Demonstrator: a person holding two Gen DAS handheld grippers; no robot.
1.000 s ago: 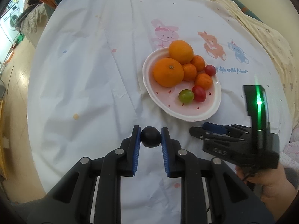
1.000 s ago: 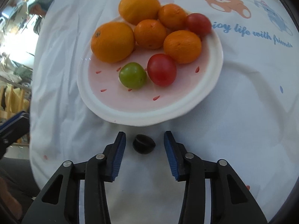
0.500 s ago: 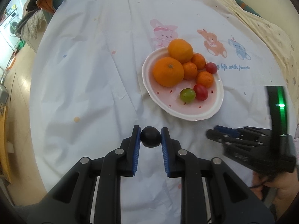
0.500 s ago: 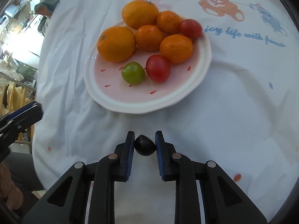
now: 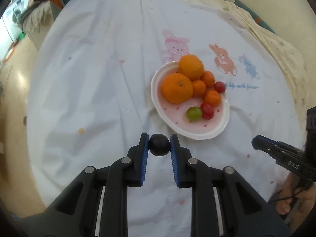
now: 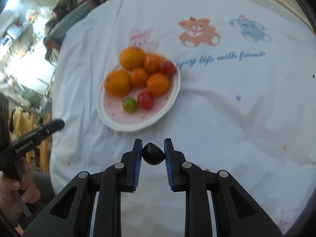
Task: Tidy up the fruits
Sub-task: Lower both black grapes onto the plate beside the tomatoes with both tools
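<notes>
A white plate (image 5: 221,132) (image 6: 173,96) on the white tablecloth holds several oranges (image 5: 177,88) (image 6: 117,83), two red tomatoes (image 5: 207,108) (image 6: 145,100) and a green one (image 5: 194,113) (image 6: 130,104). My left gripper (image 5: 159,144) is shut on a round dark fruit (image 5: 159,144), held above the cloth just in front of the plate. My right gripper (image 6: 153,153) is shut on another dark fruit (image 6: 153,153), held above the cloth in front of the plate. The right gripper shows at the right edge of the left wrist view (image 5: 276,152).
The round table's cloth (image 5: 98,79) has cartoon bears and blue lettering (image 6: 219,58) beyond the plate. The table edge drops to the floor (image 5: 11,83) on the left. Clutter and clothes (image 6: 65,19) lie beyond the far left edge.
My right gripper closed on the dark fruit lying on the cloth, then lifted it and drew back from the plate. My left gripper rose and pulled back a little, still holding its fruit.
</notes>
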